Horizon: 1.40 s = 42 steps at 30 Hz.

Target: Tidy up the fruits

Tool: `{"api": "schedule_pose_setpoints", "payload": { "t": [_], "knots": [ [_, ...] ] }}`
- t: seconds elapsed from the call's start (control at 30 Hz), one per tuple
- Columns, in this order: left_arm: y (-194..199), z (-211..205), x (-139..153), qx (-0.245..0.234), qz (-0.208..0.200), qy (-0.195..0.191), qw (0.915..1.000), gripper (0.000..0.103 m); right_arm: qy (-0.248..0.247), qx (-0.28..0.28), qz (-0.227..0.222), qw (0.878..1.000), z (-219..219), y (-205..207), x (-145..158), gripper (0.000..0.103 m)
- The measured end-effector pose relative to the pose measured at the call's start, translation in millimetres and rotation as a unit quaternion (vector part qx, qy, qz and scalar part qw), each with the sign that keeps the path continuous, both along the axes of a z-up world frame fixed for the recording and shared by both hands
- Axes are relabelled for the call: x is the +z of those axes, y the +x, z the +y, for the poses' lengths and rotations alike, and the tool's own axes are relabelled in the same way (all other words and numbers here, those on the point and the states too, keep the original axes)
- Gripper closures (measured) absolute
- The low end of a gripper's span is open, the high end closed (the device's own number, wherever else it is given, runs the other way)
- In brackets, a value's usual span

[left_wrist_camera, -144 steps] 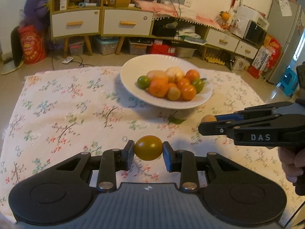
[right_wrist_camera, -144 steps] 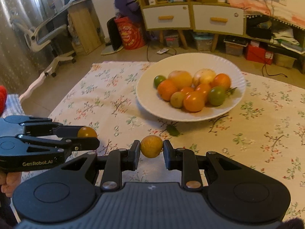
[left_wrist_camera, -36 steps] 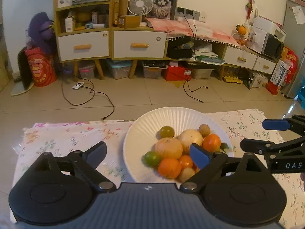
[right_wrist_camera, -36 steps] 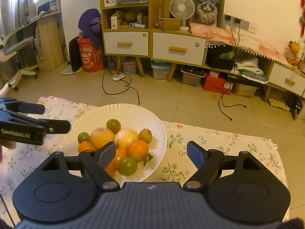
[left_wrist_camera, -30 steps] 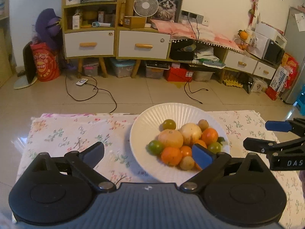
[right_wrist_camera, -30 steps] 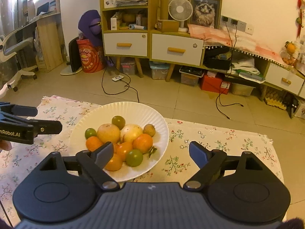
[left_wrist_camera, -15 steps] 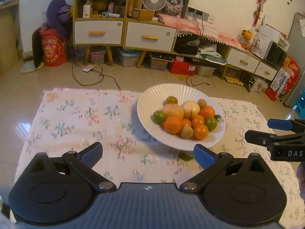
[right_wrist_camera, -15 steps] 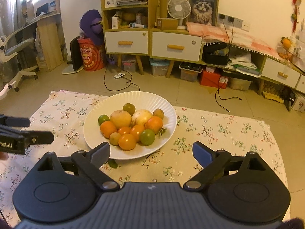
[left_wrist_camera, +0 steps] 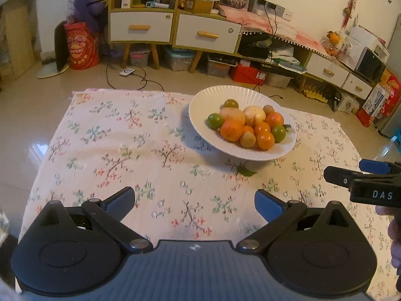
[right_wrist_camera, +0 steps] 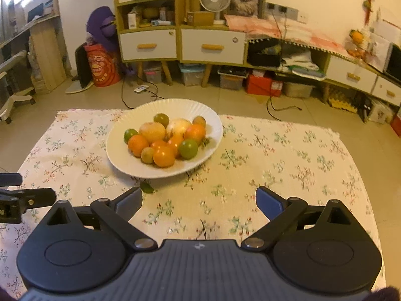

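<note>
A white plate [left_wrist_camera: 200, 100] stands on the floral tablecloth [left_wrist_camera: 112, 138] and holds a pile of orange, green and pale fruits [left_wrist_camera: 246, 124]. It also shows in the right wrist view [right_wrist_camera: 120, 155] with the fruits [right_wrist_camera: 165, 138]. My left gripper [left_wrist_camera: 194, 203] is open and empty, above the near part of the table. My right gripper [right_wrist_camera: 199, 200] is open and empty, also back from the plate. Each gripper shows at the edge of the other's view: the right one [left_wrist_camera: 361, 178], the left one [right_wrist_camera: 22, 195].
A small green leaf [left_wrist_camera: 245, 171] lies on the cloth just in front of the plate. Beyond the table are the floor, cables, a cabinet with drawers [left_wrist_camera: 173, 30], a fan and storage boxes. An office chair [right_wrist_camera: 12, 87] stands at the far left.
Both grippers let go of the small fruits they held; these now lie in the plate. Both have opened wide and drawn back toward the near side of the table.
</note>
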<state>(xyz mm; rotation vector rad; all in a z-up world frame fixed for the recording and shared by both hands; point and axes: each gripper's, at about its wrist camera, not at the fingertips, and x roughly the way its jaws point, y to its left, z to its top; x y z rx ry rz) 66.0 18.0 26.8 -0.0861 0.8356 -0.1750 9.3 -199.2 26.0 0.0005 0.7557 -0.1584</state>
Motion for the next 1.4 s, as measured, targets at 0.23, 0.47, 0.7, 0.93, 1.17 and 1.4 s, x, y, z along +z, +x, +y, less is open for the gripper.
{"api": "schedule_pose_setpoints", "payload": {
  "t": [0.23,0.47,0.7,0.93,1.17,1.4],
  "knots": [
    [-12,-5,-4,0.019,0.004,0.015,0.9997,0.019,-0.024,-0.021,0.001,0.999,6,-12,-1,0.003],
    [-16,-19,-3,0.016,-0.008,0.034,0.9993,0.019,-0.023,-0.015,0.005,1.000,11,-12,-2,0.003],
    [-19,-29,-6,0.020,-0.009,0.053,0.9983,0.019,-0.005,-0.030,0.009,1.000,7,-11,0,0.001],
    [-16,-27,-6,0.041,-0.002,0.053,0.9977,0.019,-0.016,-0.026,0.022,0.999,10,-10,-6,0.001],
    [-16,-30,-6,0.049,0.000,0.072,0.9962,0.019,-0.030,-0.017,0.033,0.999,17,-9,-11,0.000],
    [-16,-30,-5,0.049,0.001,0.075,0.9960,0.019,-0.042,-0.007,0.039,0.998,23,-9,-14,0.001]
  ]
}}
